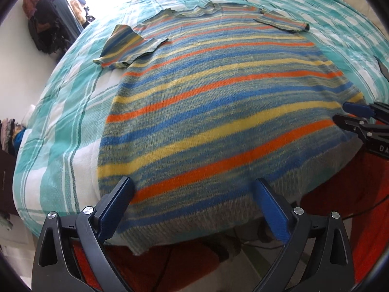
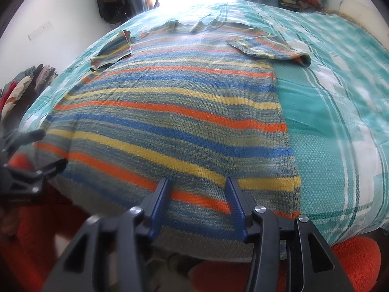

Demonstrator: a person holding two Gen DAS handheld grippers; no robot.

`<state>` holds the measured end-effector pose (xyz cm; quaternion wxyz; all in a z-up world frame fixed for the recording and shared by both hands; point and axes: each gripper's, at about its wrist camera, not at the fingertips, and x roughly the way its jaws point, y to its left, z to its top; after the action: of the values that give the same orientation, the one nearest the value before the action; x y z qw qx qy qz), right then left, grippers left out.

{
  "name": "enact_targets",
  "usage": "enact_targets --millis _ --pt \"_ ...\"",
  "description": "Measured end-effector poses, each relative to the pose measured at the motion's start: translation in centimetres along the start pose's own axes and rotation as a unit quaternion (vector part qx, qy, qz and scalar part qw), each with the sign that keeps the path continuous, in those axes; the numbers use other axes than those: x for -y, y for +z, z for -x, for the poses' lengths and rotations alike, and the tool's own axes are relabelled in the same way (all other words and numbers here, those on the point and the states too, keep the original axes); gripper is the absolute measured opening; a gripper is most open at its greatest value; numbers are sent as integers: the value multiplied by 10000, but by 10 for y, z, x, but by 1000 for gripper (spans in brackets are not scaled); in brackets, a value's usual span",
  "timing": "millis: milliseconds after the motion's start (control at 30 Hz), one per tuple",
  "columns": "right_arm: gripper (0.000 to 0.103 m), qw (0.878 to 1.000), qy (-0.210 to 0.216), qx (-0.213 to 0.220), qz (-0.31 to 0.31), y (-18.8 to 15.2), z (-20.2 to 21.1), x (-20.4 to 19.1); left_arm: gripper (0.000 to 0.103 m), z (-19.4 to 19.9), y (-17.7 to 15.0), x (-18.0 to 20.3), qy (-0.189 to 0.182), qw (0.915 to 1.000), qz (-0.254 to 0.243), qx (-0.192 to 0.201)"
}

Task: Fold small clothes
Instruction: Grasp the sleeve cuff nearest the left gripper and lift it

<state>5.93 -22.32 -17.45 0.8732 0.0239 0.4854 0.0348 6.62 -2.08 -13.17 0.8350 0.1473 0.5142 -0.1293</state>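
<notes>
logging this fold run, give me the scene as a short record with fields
garment: striped knit short-sleeved sweater in blue, yellow and orange, spread flat, both sleeves folded inward
surface: bed with teal and white checked cover
hem: ribbed edge hangs over the near side of the bed
left gripper: wide open over the hem, nothing pinched
right gripper: partly open near the sweater's right hem corner, nothing held
below bed: orange fluffy rug
fold status: body not yet folded
</notes>
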Motion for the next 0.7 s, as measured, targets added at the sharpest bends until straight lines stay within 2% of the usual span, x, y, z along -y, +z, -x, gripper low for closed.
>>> enact_targets --millis 100,167,233,267,333,367,400,433,500,567,600,633,700 --pt "50 10000 23 -13 -4 0 -1 0 96 31 3 -23 -562 9979 309 36" --pt "50 10000 57 -10 -32 0 -1 1 96 65 26 -51 -782 9939 617 481" --pt "51 10000 70 -6 -35 0 -1 1 96 98 60 -82 -928 9844 1010 1105" --pt "51 10000 74 -6 -36 0 -1 1 96 111 78 -98 -1022 9770 1237 1403" --pt "52 9999 88 -8 -52 0 -1 2 99 119 112 -121 -1220 9618 1612 1844" --pt "52 9999 99 -10 -64 0 -2 2 99 112 130 -127 -1273 9579 1697 1937" --pt "52 9999 110 -14 -77 0 -2 2 99 97 147 -128 -1288 9579 1688 1932" --pt "53 9999 119 -18 -87 0 -2 2 99 76 161 -126 -1193 9616 1608 1876" --pt "53 9999 127 -23 -92 1 -2 3 98 23 182 -115 -757 9748 1257 1680" --pt "53 9999 123 -23 -83 0 -2 2 95 -37 192 -106 -217 9889 808 1227" --pt "53 9999 118 -22 -69 0 -2 2 87 -64 192 -103 -95 9939 593 923" --pt "53 9999 112 -24 -53 0 -2 2 80 -86 190 -101 -91 9972 388 629" --pt "53 9999 103 -31 -32 0 -1 2 80 -115 180 -97 -166 9995 -24 265"
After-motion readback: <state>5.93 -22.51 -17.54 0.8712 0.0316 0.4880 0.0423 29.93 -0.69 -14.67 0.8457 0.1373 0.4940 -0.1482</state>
